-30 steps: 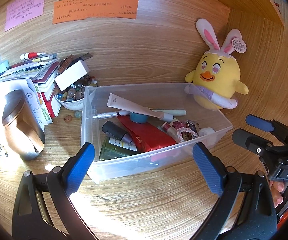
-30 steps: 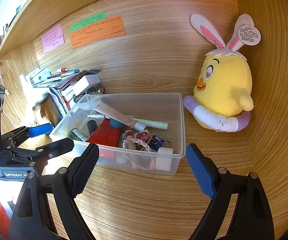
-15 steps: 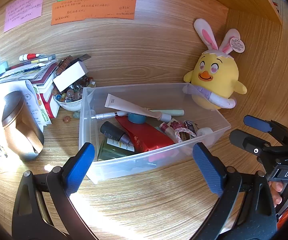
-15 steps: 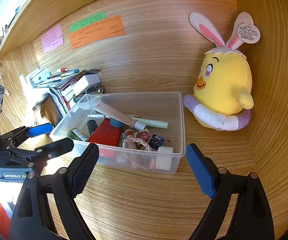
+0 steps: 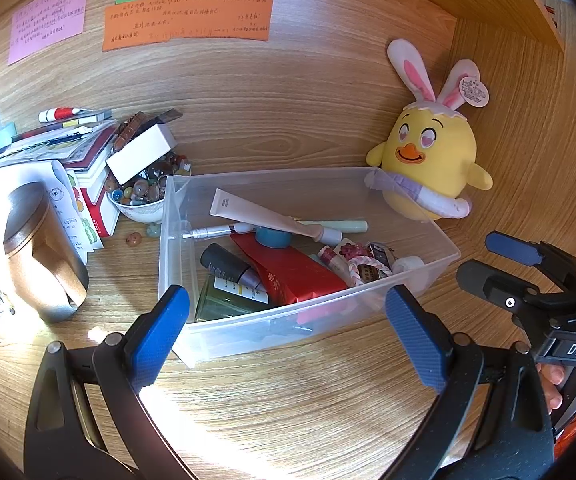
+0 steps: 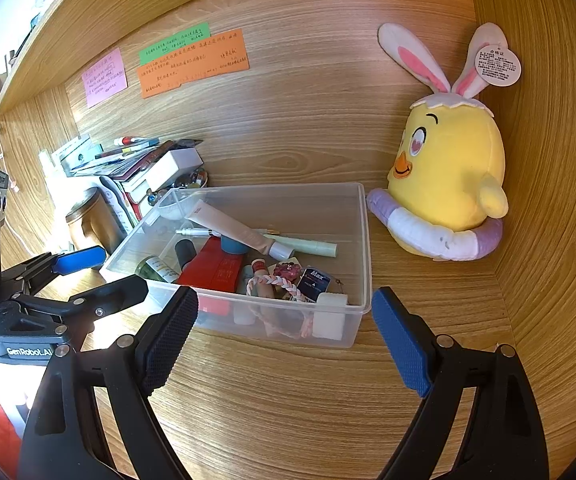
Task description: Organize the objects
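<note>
A clear plastic bin [image 5: 424, 224] [image 6: 362, 240] sits on the wooden desk. It holds a white tube [image 5: 264, 218], a red packet [image 5: 292, 270], a dark bottle [image 5: 228, 266], a teal cap, a braided band [image 6: 276, 280] and other small items. A yellow chick plush with rabbit ears [image 5: 432, 160] [image 6: 448, 184] stands to the right of the bin, touching its far corner. My left gripper [image 5: 288, 336] is open and empty, just short of the bin's near wall. My right gripper [image 6: 284, 336] is open and empty, in front of the bin's right end.
Left of the bin stand a bowl of glass marbles [image 5: 140, 196], a white box [image 5: 142, 158] on stacked books [image 5: 64, 148], and a brown lidded mug [image 5: 40, 252]. Two loose marbles [image 5: 134, 238] lie on the desk. Sticky notes [image 5: 188, 20] hang on the back wall. A wooden side wall [image 6: 548, 200] closes the right.
Both grippers have drawn back slightly from the bin, so it and the plush look a little smaller. Nothing was grasped or moved.
</note>
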The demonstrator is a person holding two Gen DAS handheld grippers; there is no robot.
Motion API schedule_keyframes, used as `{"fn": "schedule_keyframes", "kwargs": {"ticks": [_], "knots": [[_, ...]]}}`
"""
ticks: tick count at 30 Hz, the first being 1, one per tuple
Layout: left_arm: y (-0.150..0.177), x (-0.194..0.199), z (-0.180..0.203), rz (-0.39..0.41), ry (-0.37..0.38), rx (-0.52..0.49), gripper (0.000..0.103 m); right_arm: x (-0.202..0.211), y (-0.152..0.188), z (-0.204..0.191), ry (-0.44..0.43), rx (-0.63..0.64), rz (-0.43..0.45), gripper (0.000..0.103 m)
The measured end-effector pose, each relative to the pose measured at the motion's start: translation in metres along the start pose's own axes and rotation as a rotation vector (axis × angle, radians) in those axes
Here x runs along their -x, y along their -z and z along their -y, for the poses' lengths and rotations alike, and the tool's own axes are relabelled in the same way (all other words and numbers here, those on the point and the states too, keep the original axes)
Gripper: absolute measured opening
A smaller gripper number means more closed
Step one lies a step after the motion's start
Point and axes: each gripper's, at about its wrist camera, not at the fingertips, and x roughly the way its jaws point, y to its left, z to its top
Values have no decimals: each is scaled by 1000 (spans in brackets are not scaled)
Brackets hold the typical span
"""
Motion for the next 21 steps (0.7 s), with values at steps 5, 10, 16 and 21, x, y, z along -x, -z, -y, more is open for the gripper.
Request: {"fn": "schedule_keyframes", "kwargs": {"ticks": [5, 10, 16, 21], "knots": [[-1, 3, 0, 6, -1, -1, 100, 1, 1, -3, 2, -2, 0, 87], [-1, 2, 1, 6, -2, -1, 100, 1, 1, -4, 4, -6, -2, 87], [0, 3, -1, 9, -6, 6, 100, 1, 1, -4, 6, -13, -1, 87], [0, 3, -4, 11, -6, 11, 100, 1, 1, -4, 5, -13, -1, 87]]}}
